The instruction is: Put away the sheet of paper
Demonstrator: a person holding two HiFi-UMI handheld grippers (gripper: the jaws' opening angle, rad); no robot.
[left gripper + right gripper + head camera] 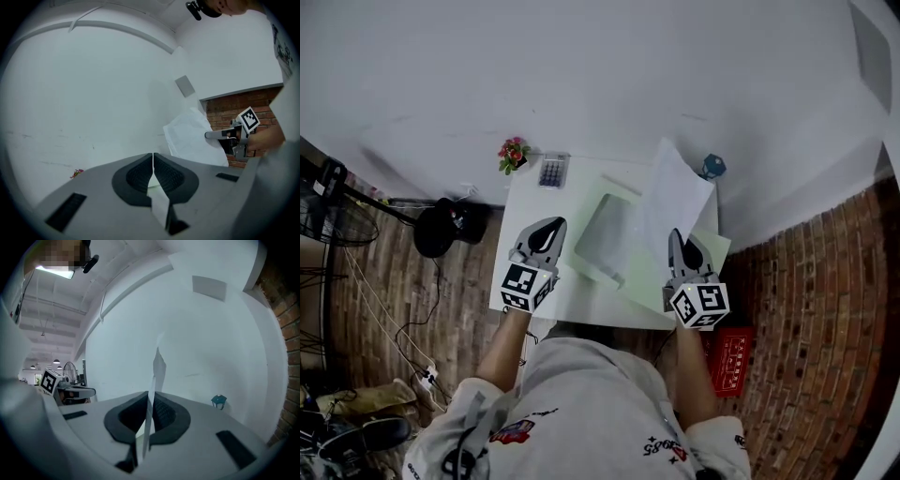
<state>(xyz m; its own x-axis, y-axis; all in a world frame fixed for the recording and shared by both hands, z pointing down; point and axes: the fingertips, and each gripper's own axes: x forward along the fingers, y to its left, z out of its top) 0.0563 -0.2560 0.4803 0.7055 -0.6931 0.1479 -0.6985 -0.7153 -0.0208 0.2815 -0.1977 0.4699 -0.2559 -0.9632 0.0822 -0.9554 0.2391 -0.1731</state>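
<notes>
My right gripper (676, 232) is shut on the lower edge of the white sheet of paper (675, 192) and holds it upright above the right side of the white table (525, 202). The right gripper view shows the sheet (158, 364) edge-on, rising from between the closed pads of that gripper (151, 394). Under the sheet a pale green folder (652, 281) lies flat, with a translucent sleeve (605, 234) on it. My left gripper (555, 223) hovers over the table's left half, shut, apart from the paper. Seen from the left gripper (153, 157), the sheet (192, 138) stands to the right.
A calculator (553, 171) and a small flower pot (514, 155) sit at the table's far left corner. A small blue lantern (712, 167) stands at the far right corner. A white wall backs the table. On the brick floor are a red crate (731, 361) and cables at left.
</notes>
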